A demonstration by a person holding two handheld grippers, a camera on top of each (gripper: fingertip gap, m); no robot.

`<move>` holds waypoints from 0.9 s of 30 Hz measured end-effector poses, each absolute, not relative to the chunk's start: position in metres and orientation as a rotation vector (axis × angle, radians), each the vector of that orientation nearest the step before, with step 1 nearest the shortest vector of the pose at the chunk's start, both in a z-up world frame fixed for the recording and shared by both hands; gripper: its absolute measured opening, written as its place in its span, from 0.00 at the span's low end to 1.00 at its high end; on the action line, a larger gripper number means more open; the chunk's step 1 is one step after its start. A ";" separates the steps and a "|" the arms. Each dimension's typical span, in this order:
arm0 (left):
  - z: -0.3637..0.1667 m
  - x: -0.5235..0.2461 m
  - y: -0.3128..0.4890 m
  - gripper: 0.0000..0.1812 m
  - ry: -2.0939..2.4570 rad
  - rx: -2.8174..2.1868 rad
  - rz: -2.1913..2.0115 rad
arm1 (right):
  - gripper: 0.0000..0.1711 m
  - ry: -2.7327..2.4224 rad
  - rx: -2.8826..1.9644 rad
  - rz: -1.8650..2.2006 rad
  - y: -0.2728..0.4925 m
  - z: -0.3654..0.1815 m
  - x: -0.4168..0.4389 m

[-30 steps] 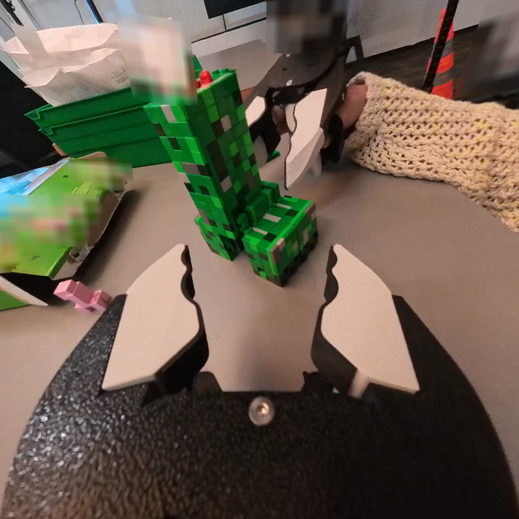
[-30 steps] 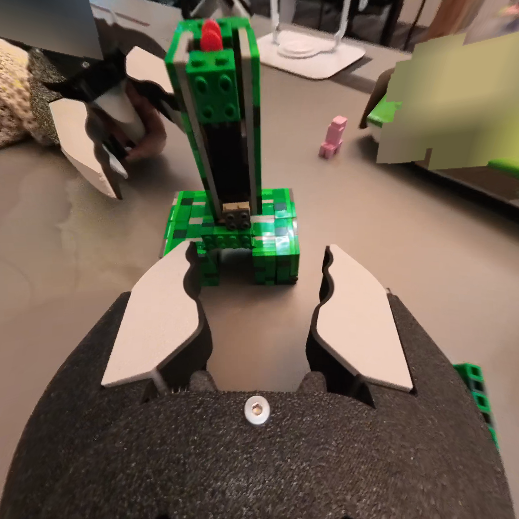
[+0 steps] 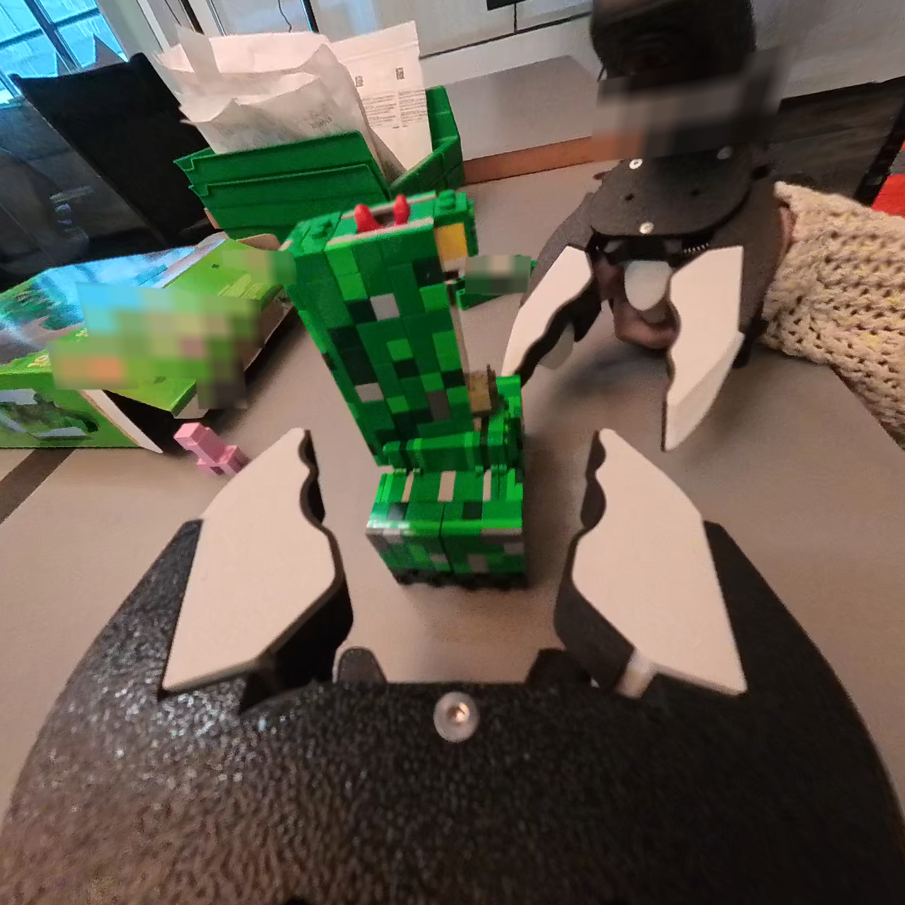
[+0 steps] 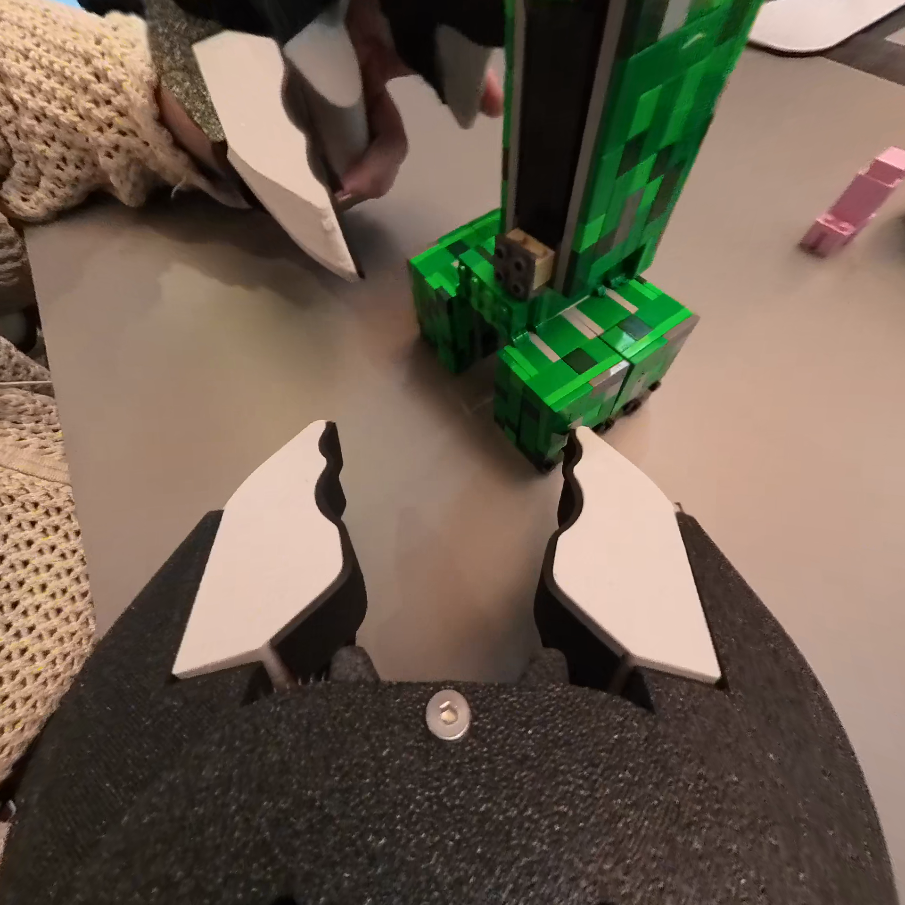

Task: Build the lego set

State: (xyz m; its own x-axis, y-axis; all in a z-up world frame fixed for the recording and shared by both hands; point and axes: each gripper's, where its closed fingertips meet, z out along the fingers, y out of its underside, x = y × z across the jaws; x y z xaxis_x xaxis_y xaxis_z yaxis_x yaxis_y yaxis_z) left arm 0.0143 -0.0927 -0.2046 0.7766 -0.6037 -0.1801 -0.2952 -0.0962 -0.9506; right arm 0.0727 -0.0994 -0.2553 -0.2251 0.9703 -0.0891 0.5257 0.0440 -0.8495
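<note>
Both pairs of tongs are hanging released and empty over the grey counter [image 3: 734,514], closing in on a half-built green lego figure [image 3: 431,406] from opposite sides. Nearest the left wrist camera, the left tongs [image 3: 453,489] are gaping around the figure's blocky feet, apparently lined up to steady the base; no pad is touching brick yet. From the right wrist view, the right tongs [image 4: 453,465] are sitting low, spread wide, with one tip just beside the corner of the near foot [image 4: 587,382], seemingly ready to brace that side.

The figure is standing upright in the middle of the counter, its open back channel facing the right tongs, a small dark stud block [image 4: 519,264] showing at the bottom and two red pieces [image 3: 382,215] poking out at the top, which suggests the body is awaiting more bricks.

Beyond it, a pink lego animal [image 3: 210,448] is lying apart on the counter, likely set aside. Farther back, the set's box [image 3: 98,382], stacked green trays [image 3: 294,186] and white paper bags [image 3: 264,98] are waiting at the edge, kept clear of the working space.
</note>
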 end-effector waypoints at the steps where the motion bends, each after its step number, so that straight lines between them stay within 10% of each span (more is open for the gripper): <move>1: -0.203 0.015 -0.090 0.59 0.714 -1.697 -0.300 | 0.50 -1.811 -1.494 1.088 -0.101 -0.256 0.071; 27: -0.184 0.021 -0.053 0.32 0.731 -1.662 -0.396 | 0.54 -1.910 -1.366 1.077 -0.064 -0.254 0.038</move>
